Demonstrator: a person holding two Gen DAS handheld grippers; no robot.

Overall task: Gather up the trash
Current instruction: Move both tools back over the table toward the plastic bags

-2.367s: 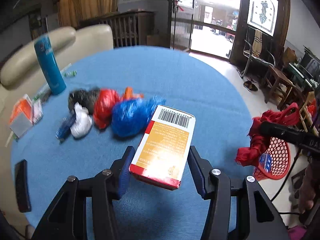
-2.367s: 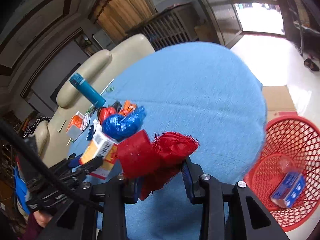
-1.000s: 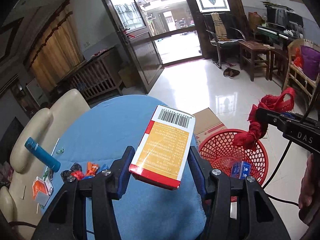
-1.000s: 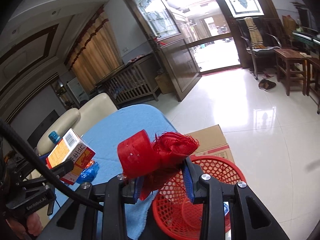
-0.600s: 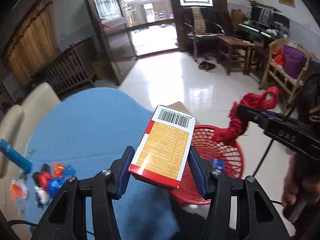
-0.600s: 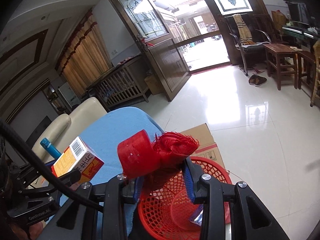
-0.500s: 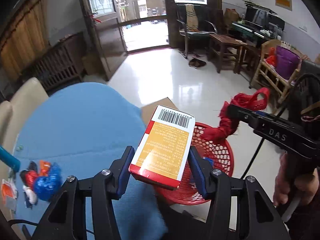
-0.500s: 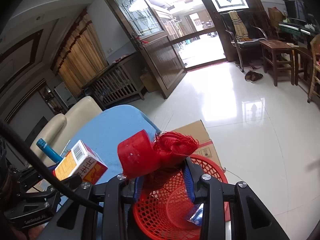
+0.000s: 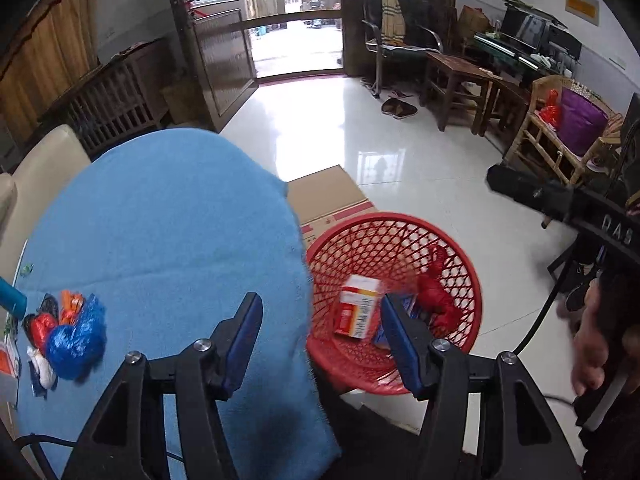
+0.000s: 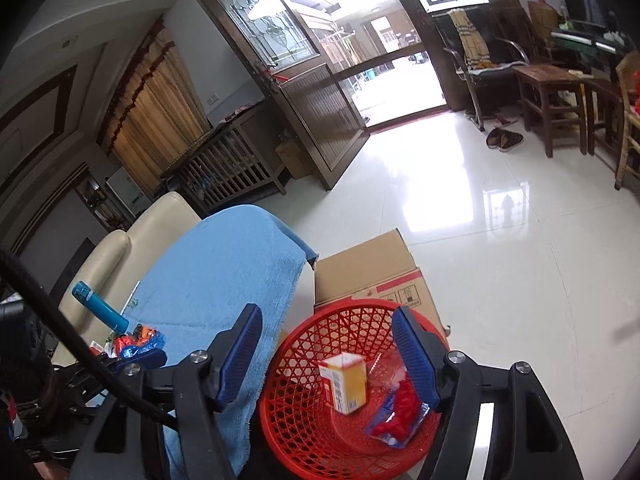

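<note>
A red mesh basket (image 9: 400,220) stands on the floor beside the blue-clothed table (image 9: 160,220). Inside it lie an orange-and-white carton (image 9: 356,312) and a crumpled red bag (image 9: 436,292). My left gripper (image 9: 320,312) hangs above the basket's table-side rim, its jaws opening with nothing between them. From the right wrist, the same basket (image 10: 288,360) holds the carton (image 10: 346,380) and the red bag (image 10: 400,404). My right gripper (image 10: 328,324) is over it, jaws opening and empty. A pile of blue, red and white trash bags (image 9: 76,340) lies on the table's left side.
A closed cardboard box (image 10: 368,272) sits on the floor behind the basket, against the table. A blue bottle (image 10: 100,304) stands near the trash pile, and a cream sofa (image 10: 160,216) is beyond the table. A person's hand (image 9: 592,344) holds the right gripper's handle.
Both grippers have opened. The carton has left the left jaws and the red bag the right jaws, and both now lie in the basket. The left gripper has tipped down and sunk.
</note>
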